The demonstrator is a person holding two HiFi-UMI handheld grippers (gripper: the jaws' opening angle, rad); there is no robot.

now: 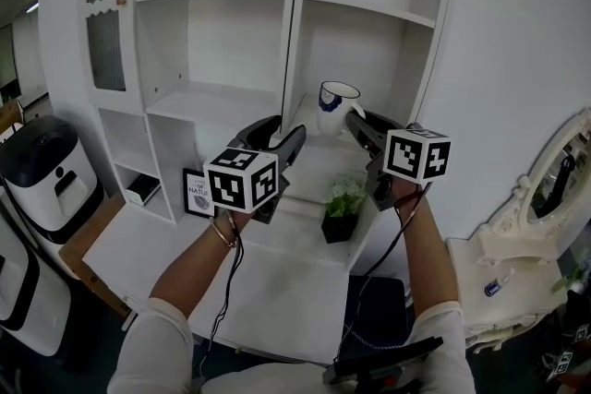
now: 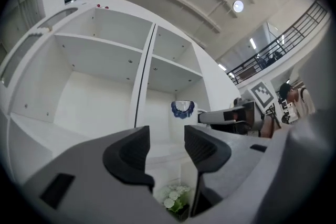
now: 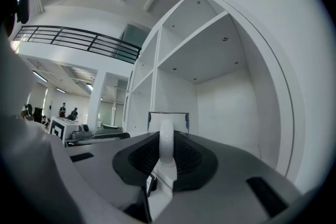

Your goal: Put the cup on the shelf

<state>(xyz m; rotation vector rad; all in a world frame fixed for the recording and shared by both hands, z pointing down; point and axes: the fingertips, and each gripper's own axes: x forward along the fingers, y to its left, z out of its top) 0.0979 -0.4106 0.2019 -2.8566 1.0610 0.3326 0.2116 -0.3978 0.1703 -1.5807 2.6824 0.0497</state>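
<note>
A white cup (image 1: pixel 334 107) with a blue rim and blue pattern is in the lower right compartment of the white shelf unit (image 1: pixel 220 101). Whether it rests on the board or hangs just above it I cannot tell. My right gripper (image 1: pixel 355 118) is shut on the cup's handle (image 3: pixel 166 145), and the cup body (image 3: pixel 168 120) stands just beyond the jaws. My left gripper (image 1: pixel 277 137) is to the cup's left, open with nothing between its fingers (image 2: pixel 135 153). From it I see the cup (image 2: pixel 182 109) and the right gripper (image 2: pixel 227 116) ahead.
A small potted plant (image 1: pixel 343 207) stands below the cup's compartment, seen low between the left jaws as well (image 2: pixel 173 200). A framed card (image 1: pixel 197 192) leans at the shelf's foot. A white appliance (image 1: pixel 48 173) is at left, an ornate mirror (image 1: pixel 547 189) at right.
</note>
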